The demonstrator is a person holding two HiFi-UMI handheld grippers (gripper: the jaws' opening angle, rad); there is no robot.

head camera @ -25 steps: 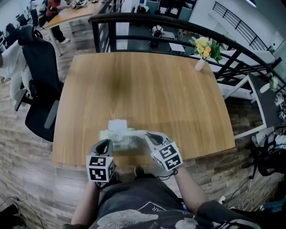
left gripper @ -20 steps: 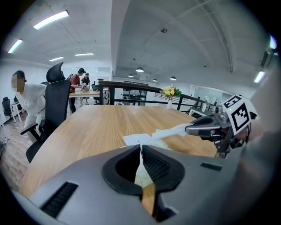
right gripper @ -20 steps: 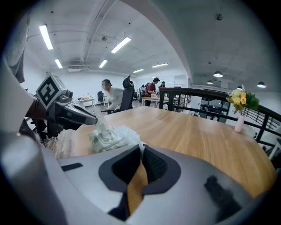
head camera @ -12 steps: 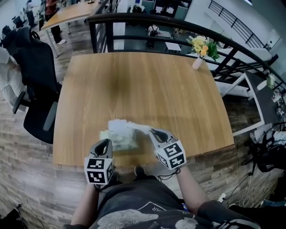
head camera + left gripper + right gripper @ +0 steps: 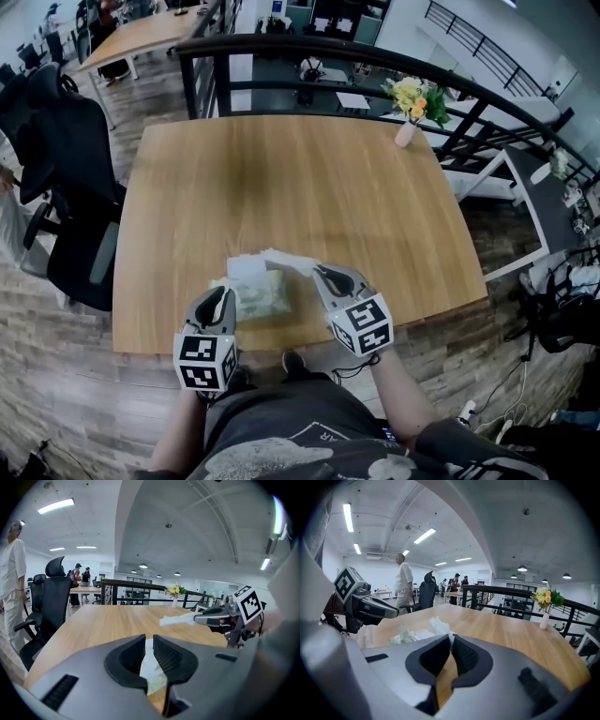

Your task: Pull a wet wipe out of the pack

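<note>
A pale green wet wipe pack (image 5: 262, 296) lies near the front edge of the wooden table (image 5: 300, 187), with its white lid (image 5: 247, 267) flipped up. My left gripper (image 5: 222, 298) pinches the pack's left edge. Its jaws have just been opening slightly, and the pack film (image 5: 157, 679) still shows between them. My right gripper (image 5: 322, 273) is shut on a white wipe (image 5: 286, 260) that stretches from the pack's opening up to its tips. The right gripper view has the wipe (image 5: 439, 625) rising from its jaws (image 5: 451, 639) and the pack (image 5: 405, 635) behind.
A small vase of flowers (image 5: 409, 112) stands at the table's far right corner. A black railing (image 5: 281, 45) runs behind the table and a black office chair (image 5: 66, 187) stands at its left. A person in white (image 5: 11, 573) stands far left.
Both grippers have risen a little. The right gripper has drawn back to the right, and the wipe now stretches out of the pack.
</note>
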